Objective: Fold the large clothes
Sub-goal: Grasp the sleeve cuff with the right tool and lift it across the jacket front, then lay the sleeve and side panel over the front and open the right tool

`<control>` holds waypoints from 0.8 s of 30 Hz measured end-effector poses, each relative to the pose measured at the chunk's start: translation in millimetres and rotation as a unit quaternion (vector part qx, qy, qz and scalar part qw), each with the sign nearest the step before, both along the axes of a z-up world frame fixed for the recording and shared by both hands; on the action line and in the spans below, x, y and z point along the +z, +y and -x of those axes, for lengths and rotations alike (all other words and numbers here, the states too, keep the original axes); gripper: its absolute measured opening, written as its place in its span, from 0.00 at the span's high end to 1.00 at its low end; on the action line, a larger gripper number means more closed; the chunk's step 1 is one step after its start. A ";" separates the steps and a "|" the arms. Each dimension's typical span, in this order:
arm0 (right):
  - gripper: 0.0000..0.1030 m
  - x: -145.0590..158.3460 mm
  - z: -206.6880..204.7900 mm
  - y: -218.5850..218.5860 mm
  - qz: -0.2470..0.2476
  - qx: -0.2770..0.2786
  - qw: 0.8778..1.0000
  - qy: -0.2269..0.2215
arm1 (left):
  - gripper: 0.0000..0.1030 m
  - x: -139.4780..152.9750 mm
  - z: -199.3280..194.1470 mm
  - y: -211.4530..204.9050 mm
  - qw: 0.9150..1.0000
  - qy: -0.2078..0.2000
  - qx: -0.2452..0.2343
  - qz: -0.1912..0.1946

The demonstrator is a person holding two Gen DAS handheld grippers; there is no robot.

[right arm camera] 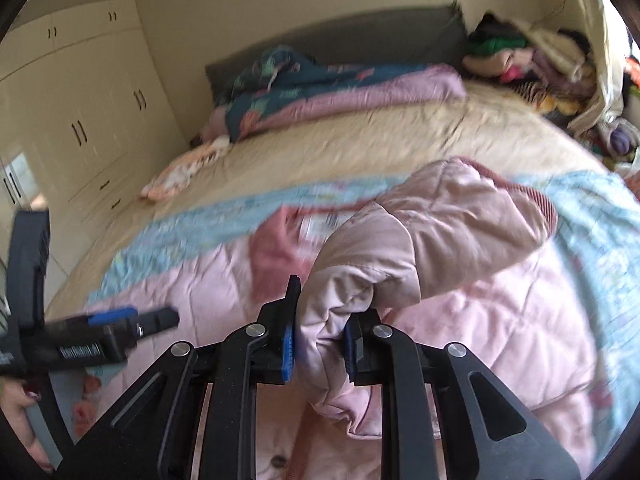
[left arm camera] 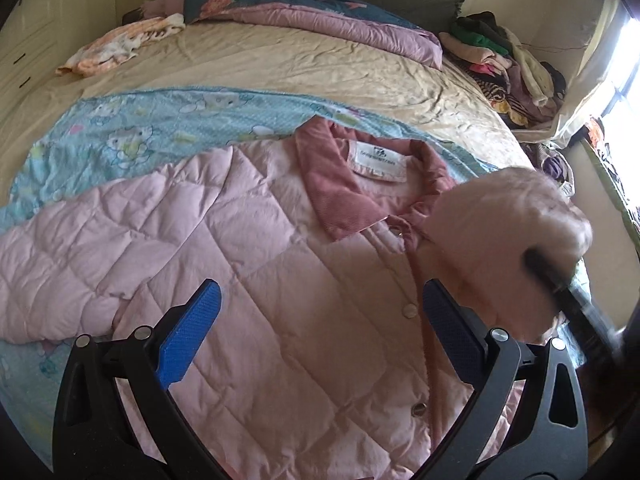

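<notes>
A pink quilted jacket (left arm camera: 248, 264) with a darker pink collar (left arm camera: 332, 184) lies front up on a blue patterned sheet (left arm camera: 132, 128) on the bed. My left gripper (left arm camera: 320, 328) is open and empty, just above the jacket's chest by the button line. My right gripper (right arm camera: 320, 340) is shut on the jacket's right sleeve (right arm camera: 420, 240), lifted and carried over the jacket body (right arm camera: 500, 320). The raised sleeve (left arm camera: 508, 240) and right gripper (left arm camera: 560, 296) show blurred in the left wrist view. The left gripper (right arm camera: 132, 320) shows at the left of the right wrist view.
The bed has a beige sheet (left arm camera: 280, 60). Folded quilts (left arm camera: 312, 12) lie at the headboard, a small orange towel (left arm camera: 120, 44) at far left, a heap of clothes (left arm camera: 504, 64) at the far right corner. A cream wardrobe (right arm camera: 80, 120) stands left of the bed.
</notes>
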State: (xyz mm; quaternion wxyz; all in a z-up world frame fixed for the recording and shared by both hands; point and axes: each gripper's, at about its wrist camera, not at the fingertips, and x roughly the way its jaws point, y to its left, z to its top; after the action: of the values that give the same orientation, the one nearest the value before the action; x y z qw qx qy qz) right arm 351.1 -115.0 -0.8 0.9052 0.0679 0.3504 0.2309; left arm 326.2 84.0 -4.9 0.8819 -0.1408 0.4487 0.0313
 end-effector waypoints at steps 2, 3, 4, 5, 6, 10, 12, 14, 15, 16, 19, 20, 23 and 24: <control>0.81 -15.8 3.5 7.0 -0.009 0.003 1.000 0.017 | 0.08 -4.5 -0.8 1.9 1.000 0.003 0.002 0.002; 0.80 -21.2 4.5 8.1 -0.014 0.003 1.000 0.023 | 0.08 -6.4 -1.6 3.2 1.000 0.004 0.003 0.003; 0.80 -27.7 4.9 9.9 -0.022 0.004 0.999 0.034 | 0.08 -9.2 -2.4 4.3 1.000 0.007 0.004 0.007; 0.78 -32.8 5.5 10.2 -0.028 0.003 0.999 0.042 | 0.08 -11.4 -2.7 5.0 1.000 0.009 0.005 0.010; 0.70 -36.6 5.6 9.1 -0.037 0.004 0.998 0.052 | 0.08 -13.3 -3.5 5.5 1.000 0.011 0.007 0.012; 0.42 -45.6 7.6 -6.7 -0.062 -0.034 0.992 0.102 | 0.08 -21.5 -6.1 7.0 0.999 0.019 0.005 0.030; 0.31 -47.1 9.5 -31.1 -0.106 -0.084 0.982 0.128 | 0.08 -23.6 -6.5 7.1 0.999 0.020 0.004 0.035; 0.25 -47.6 13.2 -53.1 -0.135 -0.134 0.973 0.130 | 0.08 -25.1 -6.2 5.7 0.999 0.022 0.003 0.033; 0.25 -47.0 12.8 -60.9 -0.149 -0.145 0.970 0.127 | 0.08 -26.1 -6.1 5.5 0.999 0.023 0.003 0.035; 0.26 -45.2 11.1 -65.9 -0.158 -0.151 0.968 0.125 | 0.08 -26.7 -6.2 5.4 0.999 0.024 0.003 0.039; 0.69 -32.0 8.1 -64.5 -0.153 -0.126 0.975 0.098 | 0.08 -25.8 -4.7 7.3 0.998 0.023 0.002 0.059; 0.71 -21.8 9.9 -58.6 -0.133 -0.118 0.982 0.072 | 0.08 -24.6 -3.8 8.2 0.998 0.021 0.003 0.066; 0.73 -1.0 16.8 -35.1 -0.095 -0.072 0.993 0.016 | 0.08 -17.2 0.4 14.2 0.996 0.005 0.010 0.089; 0.73 2.2 18.5 -26.3 -0.086 -0.055 0.995 0.006 | 0.08 -14.5 1.5 17.1 0.995 0.000 0.013 0.097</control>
State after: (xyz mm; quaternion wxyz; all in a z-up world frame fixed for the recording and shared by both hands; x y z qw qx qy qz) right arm 332.6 -141.3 1.4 0.9050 0.1664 0.3306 0.2096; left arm 324.6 101.1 -19.4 0.8636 -0.2312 0.4480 -0.0003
